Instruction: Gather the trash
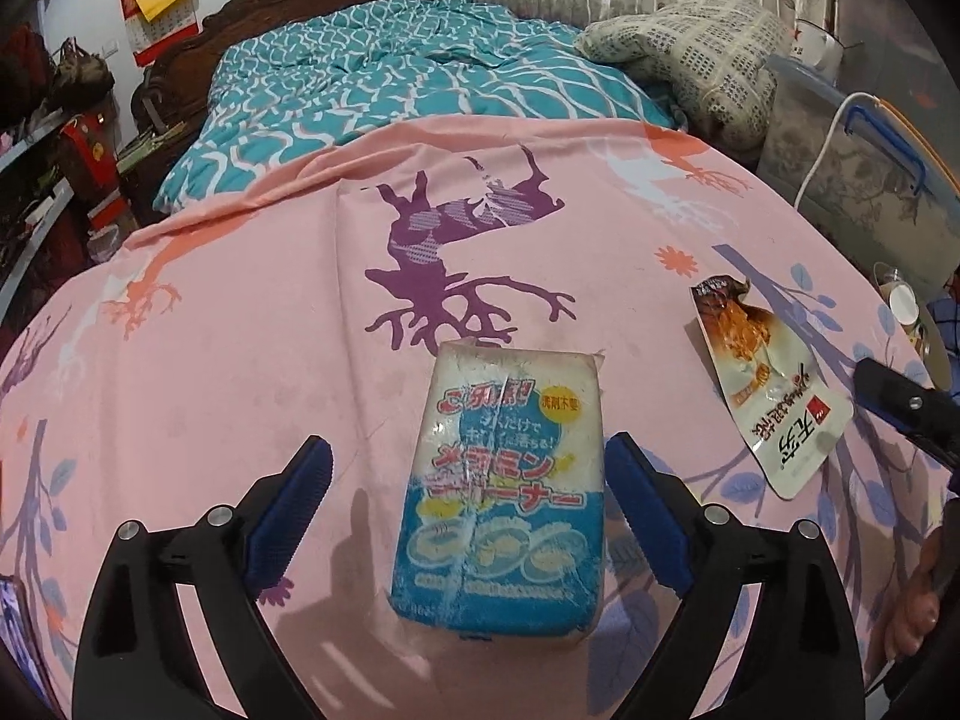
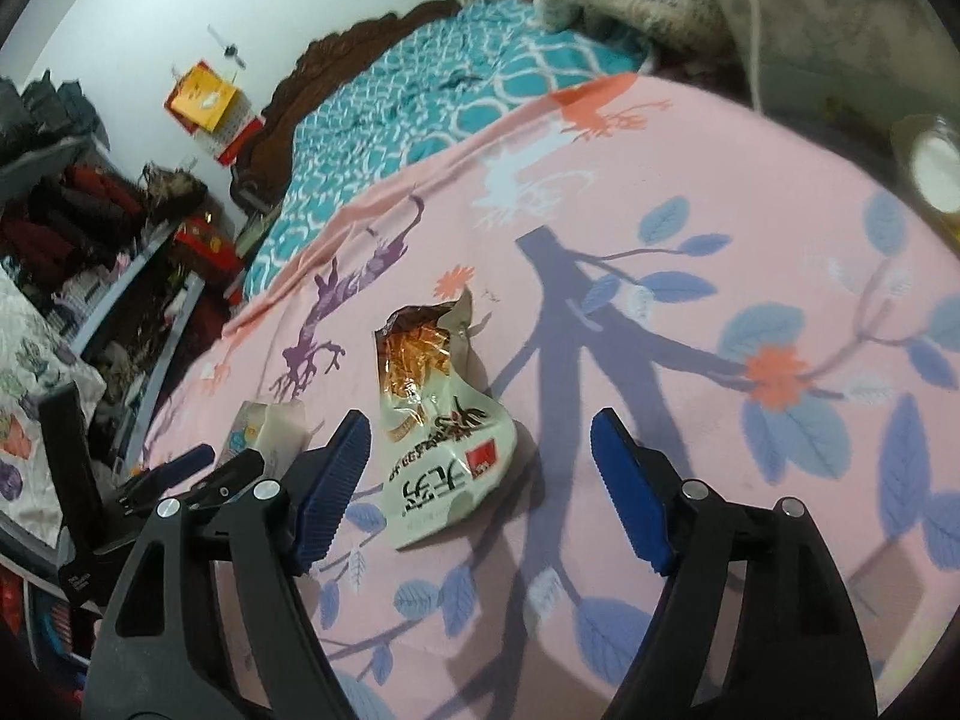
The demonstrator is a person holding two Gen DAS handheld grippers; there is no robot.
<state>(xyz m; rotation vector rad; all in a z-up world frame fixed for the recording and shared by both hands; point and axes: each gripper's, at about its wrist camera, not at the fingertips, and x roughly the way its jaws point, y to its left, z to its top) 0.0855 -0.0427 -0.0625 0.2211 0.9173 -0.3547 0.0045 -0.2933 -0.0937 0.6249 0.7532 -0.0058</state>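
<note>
Trash is lying in two pieces on the pink bedsheet (image 1: 240, 360): one sponge packet (image 1: 498, 498) and one torn snack wrapper (image 2: 438, 420). Left hand-held gripper (image 1: 468, 510) is hanging with fingers spread apart either side of the packet, not touching it. Right hand-held gripper (image 2: 480, 480) is gaping wide too, its left finger just beside the wrapper.

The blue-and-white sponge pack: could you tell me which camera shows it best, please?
The left wrist view: the sponge pack lies whole and centred between the open left tongs. The right wrist view shows only a pale corner of it at the left, behind the left tongs' arm.
</note>
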